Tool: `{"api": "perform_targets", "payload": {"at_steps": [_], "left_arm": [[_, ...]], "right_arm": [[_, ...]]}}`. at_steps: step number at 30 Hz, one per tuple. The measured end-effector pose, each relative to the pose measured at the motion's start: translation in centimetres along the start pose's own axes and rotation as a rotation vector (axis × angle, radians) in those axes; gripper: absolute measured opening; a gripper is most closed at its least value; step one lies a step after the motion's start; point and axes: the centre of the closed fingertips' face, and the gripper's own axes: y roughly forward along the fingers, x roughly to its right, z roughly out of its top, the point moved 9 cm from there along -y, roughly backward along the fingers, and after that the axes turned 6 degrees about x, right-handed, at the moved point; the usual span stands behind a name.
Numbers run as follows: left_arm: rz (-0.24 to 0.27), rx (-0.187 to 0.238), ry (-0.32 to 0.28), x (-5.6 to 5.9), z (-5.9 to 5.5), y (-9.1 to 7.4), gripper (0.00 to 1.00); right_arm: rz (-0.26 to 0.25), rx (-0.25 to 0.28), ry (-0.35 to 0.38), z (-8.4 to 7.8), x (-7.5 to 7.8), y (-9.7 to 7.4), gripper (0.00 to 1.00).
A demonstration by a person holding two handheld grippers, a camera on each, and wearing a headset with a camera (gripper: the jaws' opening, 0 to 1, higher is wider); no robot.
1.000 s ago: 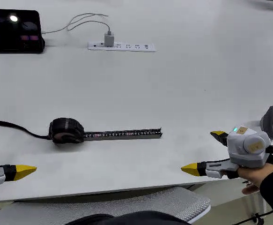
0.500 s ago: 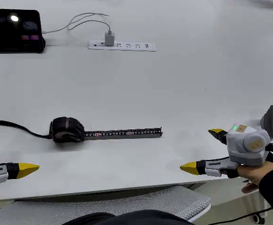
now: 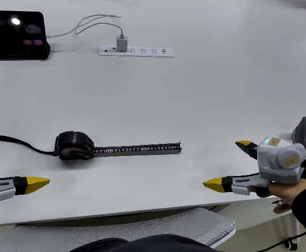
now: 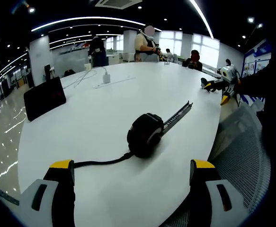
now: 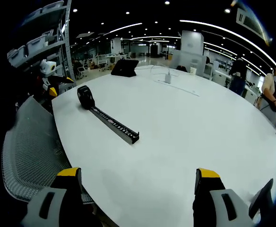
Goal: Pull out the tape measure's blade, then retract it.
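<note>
A broad white table (image 3: 205,89) in an open office carries a black tape measure (image 3: 74,146) near its front edge. Its blade (image 3: 142,149) lies drawn out flat along the surface toward the right, and a dark strap (image 3: 16,142) trails off the case to the left. On the far side lie a white power strip (image 3: 136,51) with a charger (image 3: 122,43) plugged in, and a dark screen (image 3: 15,34) at the far left. The left gripper (image 3: 15,161) hovers at the table's front left, its yellow-tipped jaws spread wide and holding nothing. In the left gripper view the tape measure (image 4: 146,135) sits ahead between the jaws, apart from both. The right gripper (image 3: 227,164), held in a hand (image 3: 285,195), hangs by the front right edge, well apart from the blade's end, jaws likewise wide and empty. A grey mesh chair (image 3: 184,226) shows below the table edge.
</note>
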Motion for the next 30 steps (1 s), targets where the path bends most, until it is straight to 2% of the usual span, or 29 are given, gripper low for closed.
{"api": "perform_targets", "payload": {"at_steps": [5, 7, 9, 12, 14, 17, 20, 25, 28, 30], "left_arm": [[-0.014, -0.006, 0.027, 0.7, 0.5, 0.7, 0.99], [-0.019, 0.023, 0.038, 1.1, 1.0, 1.0, 0.99], [-0.013, 0.025, 0.039, 1.3, 1.3, 1.4, 0.99], [-0.007, 0.008, 0.025, 1.7, 1.7, 2.1, 0.99], [0.009, -0.002, -0.001, 2.1, 1.8, 2.6, 0.99], [0.033, -0.018, -0.005, 2.5, 1.8, 3.3, 0.99], [0.023, -0.001, -0.019, 3.2, 2.0, 3.8, 0.99], [0.018, 0.001, -0.026, 4.1, 2.4, 4.7, 0.99], [0.021, 0.021, -0.07, 4.6, 2.8, 5.1, 0.99], [0.033, 0.016, -0.081, 4.7, 2.8, 5.5, 0.99]], "right_arm": [[0.008, -0.027, -0.012, 0.0, 0.1, 0.1, 0.99], [0.006, -0.047, -0.022, 0.0, 0.3, 0.1, 0.99], [0.004, -0.058, -0.03, -0.1, 0.7, 0.2, 0.99], [0.009, -0.069, -0.055, 0.0, 0.9, 0.2, 0.99], [0.018, -0.086, -0.075, -0.1, 1.1, 0.3, 0.99], [0.033, -0.1, -0.084, -0.2, 1.0, 0.3, 0.99], [0.037, -0.108, -0.081, -0.1, 1.1, 0.3, 0.99], [0.039, -0.119, -0.087, 0.0, 1.2, 0.4, 0.99], [0.048, -0.131, -0.093, 0.3, 1.3, 0.5, 0.99], [0.053, -0.138, -0.107, 0.4, 1.5, 0.7, 0.99]]}}
